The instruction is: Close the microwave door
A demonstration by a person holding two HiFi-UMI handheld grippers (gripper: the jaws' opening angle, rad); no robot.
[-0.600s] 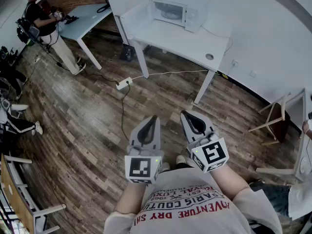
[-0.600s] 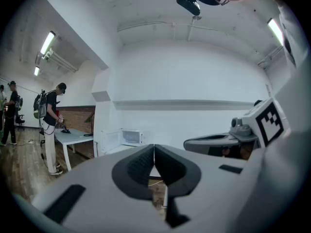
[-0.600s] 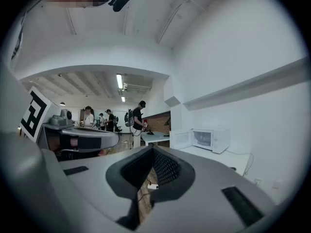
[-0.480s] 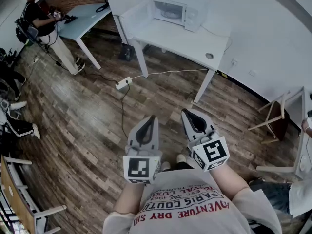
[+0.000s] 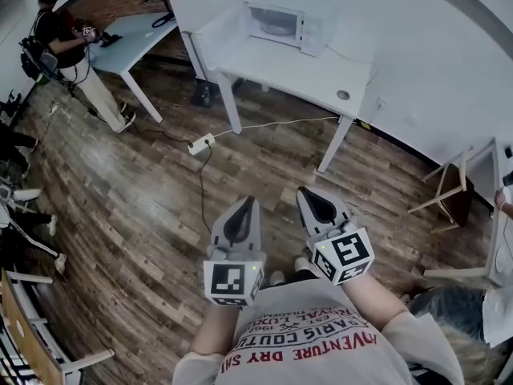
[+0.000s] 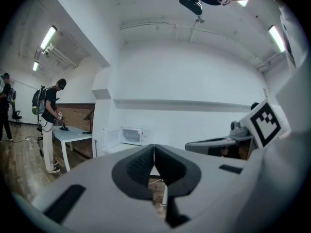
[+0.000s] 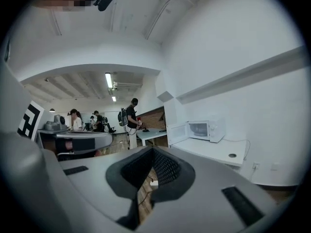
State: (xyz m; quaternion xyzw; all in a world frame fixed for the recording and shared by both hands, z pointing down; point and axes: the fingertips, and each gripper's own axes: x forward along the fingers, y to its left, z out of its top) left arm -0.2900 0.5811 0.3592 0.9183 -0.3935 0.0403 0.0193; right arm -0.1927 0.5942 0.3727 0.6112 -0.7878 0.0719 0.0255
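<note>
The white microwave (image 5: 284, 24) stands at the far end of a white table (image 5: 321, 74), well ahead of me across the wooden floor. Its door (image 5: 224, 24) hangs open to the left. The right gripper view shows the same microwave (image 7: 208, 129) and its open door (image 7: 177, 133); it appears small in the left gripper view (image 6: 131, 135). My left gripper (image 5: 248, 203) and right gripper (image 5: 307, 192) are held side by side close to my body, far from the microwave. Both are shut with nothing between the jaws, as each own view confirms: left gripper (image 6: 154, 147), right gripper (image 7: 153, 150).
A small round object (image 5: 343, 95) lies on the table's right end. A power strip (image 5: 200, 141) and its cable lie on the floor before the table. A person (image 5: 64, 42) stands at a second table (image 5: 132, 34) at the far left. A chair (image 5: 453, 191) is at the right.
The head view has drifted slightly. Both grippers stay shut in front of my body, in nearly the same places.
</note>
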